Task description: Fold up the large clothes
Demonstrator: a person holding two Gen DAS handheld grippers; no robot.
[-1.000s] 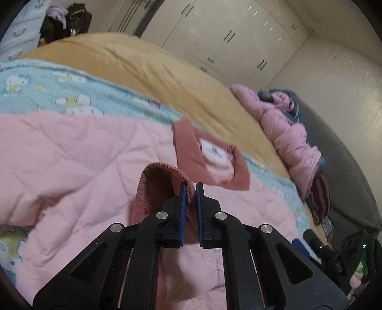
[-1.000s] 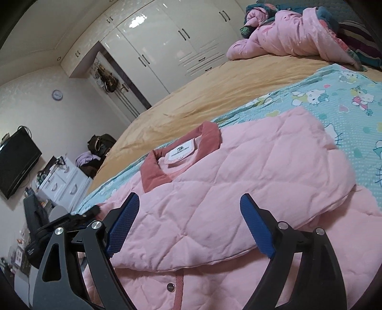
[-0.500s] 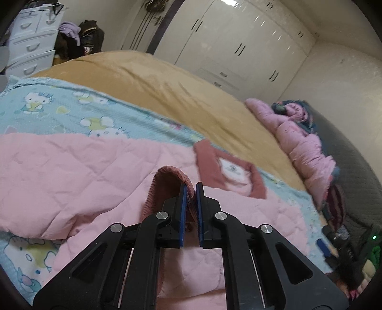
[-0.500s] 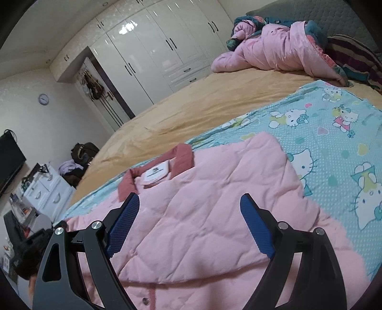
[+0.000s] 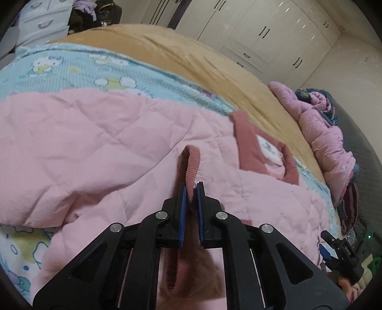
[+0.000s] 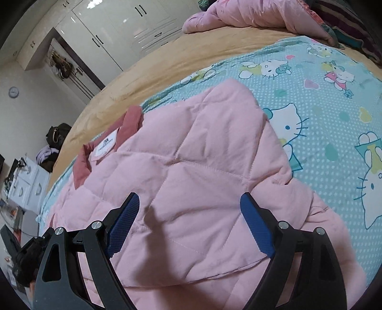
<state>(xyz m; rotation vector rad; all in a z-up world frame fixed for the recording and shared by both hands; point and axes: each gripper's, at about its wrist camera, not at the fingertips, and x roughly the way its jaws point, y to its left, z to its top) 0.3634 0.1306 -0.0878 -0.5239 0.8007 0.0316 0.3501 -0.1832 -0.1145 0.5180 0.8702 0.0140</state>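
While left gripper (image 5: 190, 190) clamps the ribbed cuff (image 5: 189, 164), right gripper (image 6: 189, 215) gapes empty. One pink quilted jacket (image 6: 191, 167), one cartoon sheet (image 6: 322, 100), second pink coat (image 5: 327, 140) heaped behind.

I'm looking into a bedroom in somebody's home. A wide bed (image 5: 203, 62) fills both views, spread with a tan blanket and a light-blue cartoon-cat sheet (image 6: 310, 100). Glossy white wardrobes (image 6: 124, 28) line the far wall, a white chest of drawers (image 5: 40, 21) sits in the corner (clothes piled just beside it), and there's a round clock (image 6: 13, 91) on the wall. A crumpled pink coat (image 5: 324, 133) lies near the grey headboard (image 5: 363, 152).
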